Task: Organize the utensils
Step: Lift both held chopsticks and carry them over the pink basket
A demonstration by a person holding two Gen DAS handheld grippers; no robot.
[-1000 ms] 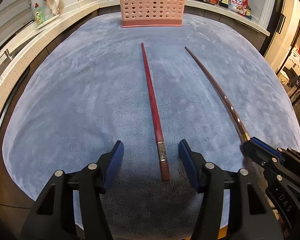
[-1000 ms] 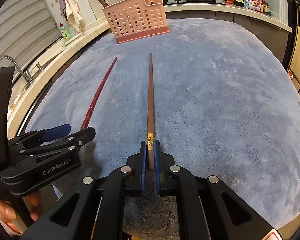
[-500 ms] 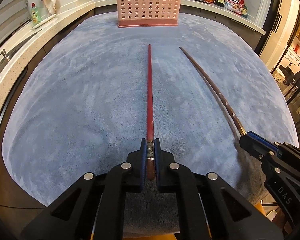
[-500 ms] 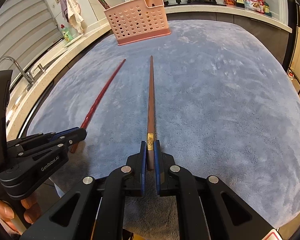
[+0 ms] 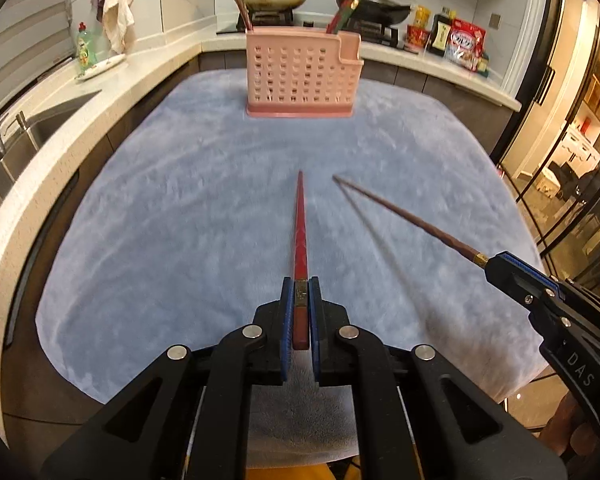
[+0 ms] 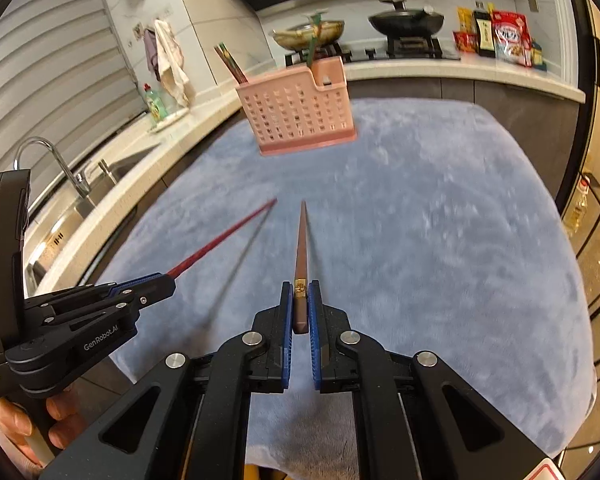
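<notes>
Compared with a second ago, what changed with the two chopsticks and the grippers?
The left gripper, open a second ago around the red chopstick, has closed on its butt end. Both chopsticks have since come up off the blue cloth; their shadows now lie apart from them. The right gripper stayed clamped on the brown chopstick throughout. The pink utensil basket has not moved.

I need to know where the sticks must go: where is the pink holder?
In both wrist views the pink holder stands at the far end of the blue cloth, just before the counter, ahead of both held chopsticks.
</notes>
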